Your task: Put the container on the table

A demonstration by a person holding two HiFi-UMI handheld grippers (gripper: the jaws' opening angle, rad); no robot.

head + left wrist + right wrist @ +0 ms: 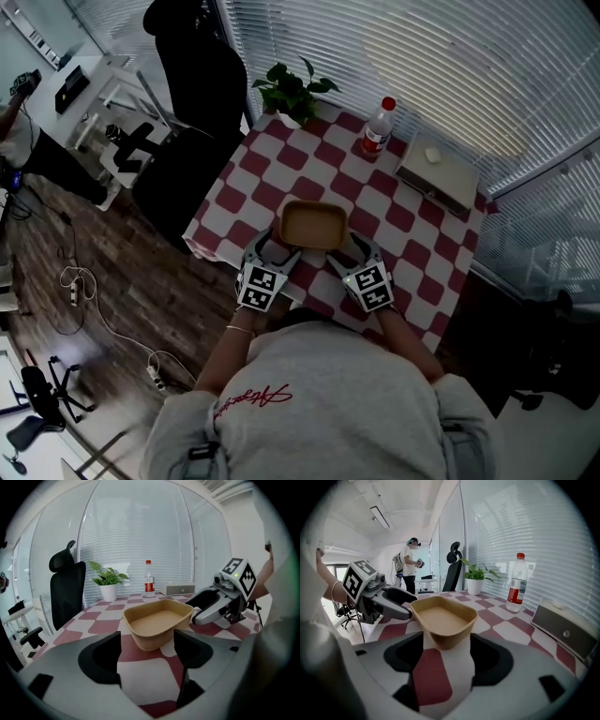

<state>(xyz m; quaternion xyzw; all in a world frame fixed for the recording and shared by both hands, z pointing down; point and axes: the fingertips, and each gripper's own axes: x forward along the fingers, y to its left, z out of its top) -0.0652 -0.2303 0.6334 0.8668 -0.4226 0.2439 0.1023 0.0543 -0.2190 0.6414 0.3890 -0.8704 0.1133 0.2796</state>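
- A container (312, 225), a shallow tan tray with rounded corners, stands upright and empty on the table (412, 234), near the edge closest to the person.
- The table has a red and white checked cloth.
- The left gripper (269, 248) points at the container's left near corner. Its jaws are wide apart and grip nothing.
- In the left gripper view, that corner of the container (159, 623) sits just ahead of the gap between the jaws, and the pads do not press on it.
- The right gripper (359, 248) points at the right near corner. Its jaws are also wide apart and grip nothing.
- In the right gripper view, the container (443, 618) sits just past the jaw tips.
- Each gripper's tips are close to the container's rim. Whether they touch it cannot be told.
- At the far side of the table stand a plant (292, 89), a bottle (378, 127) with a red cap and a low grey box (439, 172).
- A black chair (192, 103) stands beside the table.
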